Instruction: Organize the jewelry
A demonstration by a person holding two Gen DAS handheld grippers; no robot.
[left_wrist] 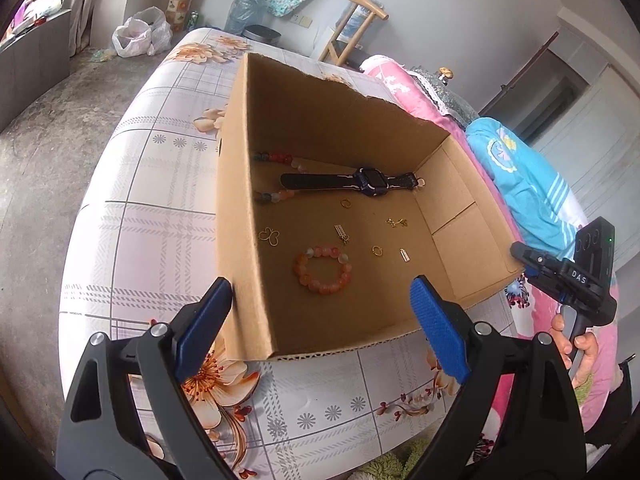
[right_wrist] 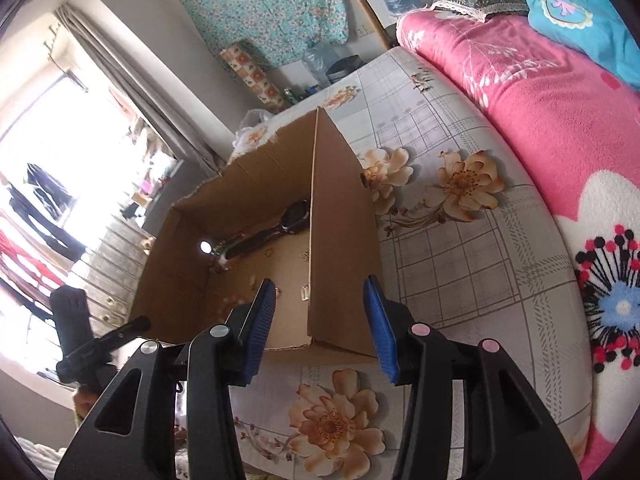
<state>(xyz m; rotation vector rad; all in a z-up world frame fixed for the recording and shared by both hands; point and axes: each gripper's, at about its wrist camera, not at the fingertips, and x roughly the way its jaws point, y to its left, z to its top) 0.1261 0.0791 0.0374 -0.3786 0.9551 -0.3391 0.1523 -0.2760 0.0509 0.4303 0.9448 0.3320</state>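
lying in corrugated cardboard box (left_wrist: pixel 340 120): beaded bracelet (left_wrist: pixel 323 270)

Daylight floods in from the window (right_wrist: pixel 52 168), which is blown out to white in the right wrist view. A small glare spot shines inside the cardboard box (right_wrist: pixel 256 240), whose interior lies in shade. Both views bend strongly at the dark, vignetted corners; the left wrist view is evenly lit and sharp.

Ahead of the jaws, a matt corrugated cardboard box (left_wrist: pixel 256 240) holds glossy stone-like beads (left_wrist: pixel 323 270) and thin gold-coloured metal charms (left_wrist: pixel 269 237).
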